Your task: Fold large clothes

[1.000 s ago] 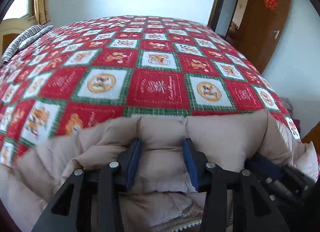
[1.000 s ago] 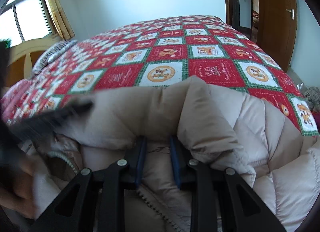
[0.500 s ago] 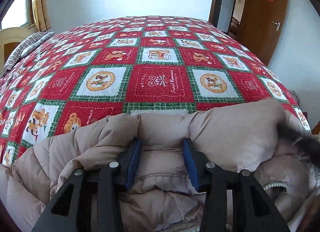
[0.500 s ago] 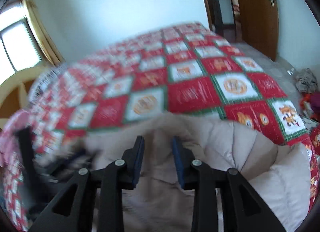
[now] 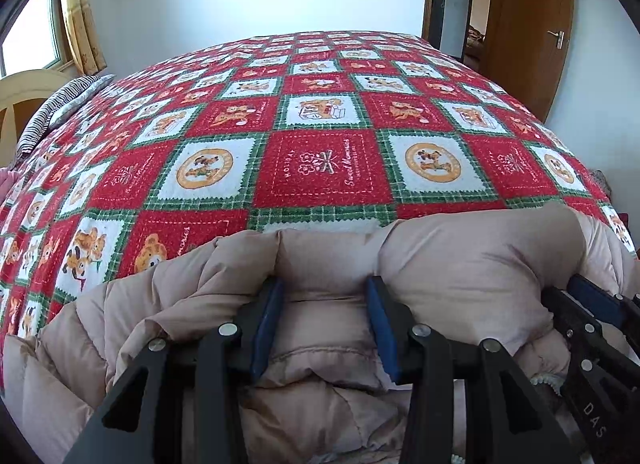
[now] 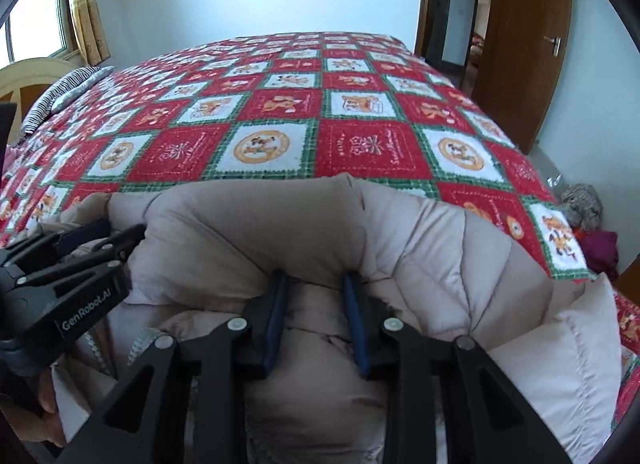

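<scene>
A beige quilted down jacket (image 5: 472, 260) lies bunched at the near edge of the bed; it also fills the lower right wrist view (image 6: 440, 248). My left gripper (image 5: 324, 288) is shut on a thick fold of the jacket. My right gripper (image 6: 314, 282) is shut on another fold of it. The two grippers are side by side: the right one shows at the right edge of the left wrist view (image 5: 592, 304), the left one at the left edge of the right wrist view (image 6: 80, 248). The jacket's zipper (image 6: 140, 340) shows between them.
The bed carries a red, white and green patchwork cover (image 5: 320, 160). A striped pillow (image 5: 56, 108) and a wooden headboard (image 5: 24, 92) are at the left. A wooden door (image 6: 520, 48) stands at the right, with clothes (image 6: 592, 224) on the floor beside the bed.
The right gripper swung out and came back beside the left one, still holding the jacket. The jacket's top fold has moved a little forward over the bed. The left gripper kept its grip.
</scene>
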`<state>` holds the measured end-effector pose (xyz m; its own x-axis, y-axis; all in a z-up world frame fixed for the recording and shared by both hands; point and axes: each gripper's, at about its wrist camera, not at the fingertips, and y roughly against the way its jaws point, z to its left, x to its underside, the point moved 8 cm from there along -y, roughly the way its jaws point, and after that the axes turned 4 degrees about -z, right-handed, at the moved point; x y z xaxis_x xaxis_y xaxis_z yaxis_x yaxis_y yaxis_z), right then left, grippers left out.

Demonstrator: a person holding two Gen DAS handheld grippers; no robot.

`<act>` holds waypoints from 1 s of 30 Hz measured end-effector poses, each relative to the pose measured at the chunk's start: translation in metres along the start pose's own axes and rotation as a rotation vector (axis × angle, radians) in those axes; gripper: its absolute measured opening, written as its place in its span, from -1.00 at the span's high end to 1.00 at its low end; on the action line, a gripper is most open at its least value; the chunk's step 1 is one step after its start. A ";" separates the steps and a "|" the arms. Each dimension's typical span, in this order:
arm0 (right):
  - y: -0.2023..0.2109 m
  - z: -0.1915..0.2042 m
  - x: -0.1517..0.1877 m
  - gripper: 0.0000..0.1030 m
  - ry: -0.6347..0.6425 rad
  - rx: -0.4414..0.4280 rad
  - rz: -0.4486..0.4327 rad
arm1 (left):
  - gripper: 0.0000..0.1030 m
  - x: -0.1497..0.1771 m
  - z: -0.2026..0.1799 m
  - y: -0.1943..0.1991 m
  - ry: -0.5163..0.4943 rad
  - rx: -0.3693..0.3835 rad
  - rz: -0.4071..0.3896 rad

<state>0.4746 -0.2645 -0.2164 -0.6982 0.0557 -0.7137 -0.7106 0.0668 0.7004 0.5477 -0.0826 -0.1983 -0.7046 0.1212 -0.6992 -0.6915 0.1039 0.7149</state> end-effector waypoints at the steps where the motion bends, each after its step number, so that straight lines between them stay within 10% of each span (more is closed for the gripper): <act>1: 0.002 0.001 0.000 0.37 0.000 -0.002 -0.006 | 0.13 0.000 0.000 0.000 0.003 0.003 -0.001; 8: 0.054 -0.032 -0.036 0.31 -0.230 -0.154 -0.200 | 0.13 0.000 0.000 0.001 -0.001 -0.002 -0.003; 16: -0.022 -0.006 -0.033 0.62 -0.192 -0.222 0.100 | 0.13 -0.001 0.002 0.000 0.026 0.024 -0.006; 30: -0.023 0.010 -0.015 0.63 0.042 -0.034 0.071 | 0.10 -0.004 -0.008 -0.003 -0.103 -0.115 0.007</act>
<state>0.5023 -0.2570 -0.2220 -0.7496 0.0176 -0.6617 -0.6611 0.0302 0.7497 0.5510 -0.0917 -0.1978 -0.6933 0.2233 -0.6852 -0.7046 -0.0107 0.7095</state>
